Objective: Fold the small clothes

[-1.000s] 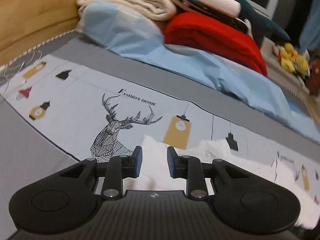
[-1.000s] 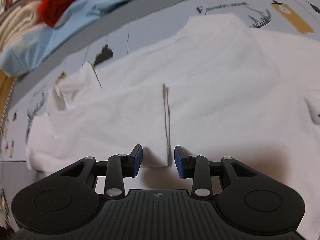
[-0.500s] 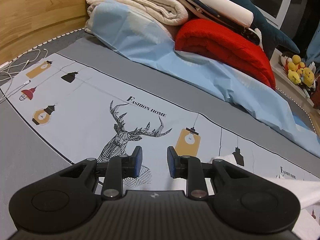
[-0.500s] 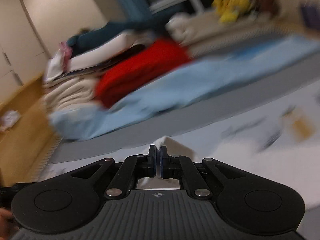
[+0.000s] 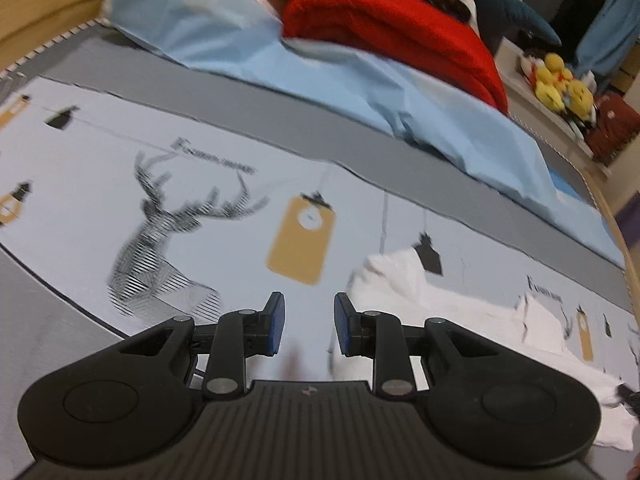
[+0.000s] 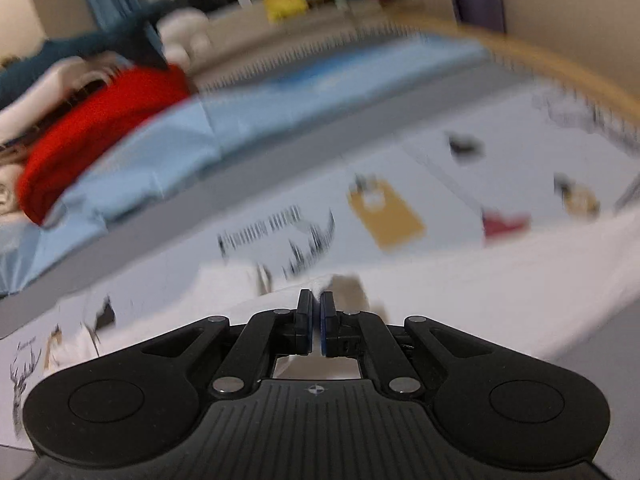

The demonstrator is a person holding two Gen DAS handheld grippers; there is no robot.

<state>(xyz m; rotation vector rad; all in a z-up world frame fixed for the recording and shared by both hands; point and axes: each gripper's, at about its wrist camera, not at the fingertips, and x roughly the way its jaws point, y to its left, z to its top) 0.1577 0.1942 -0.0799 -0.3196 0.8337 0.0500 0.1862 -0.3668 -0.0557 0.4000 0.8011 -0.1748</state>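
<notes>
A white garment (image 5: 472,312) lies on the printed bed sheet (image 5: 200,152), to the right of my left gripper (image 5: 308,322). The left gripper is open and empty, low over the sheet near the garment's left edge. In the right wrist view my right gripper (image 6: 316,322) is shut on a fold of the white garment (image 6: 460,280), which spreads out to the right. That view is blurred by motion.
A light blue sheet (image 5: 360,80), a red blanket (image 5: 400,24) and folded cream bedding are piled along the far side of the bed. Yellow plush toys (image 5: 560,84) sit on a ledge at the far right. A wooden bed frame (image 6: 540,60) borders the mattress.
My right gripper closed on the white garment and lifted, swinging its view from looking down to looking across the bed. My left gripper moved off the garment to its left and stayed open.
</notes>
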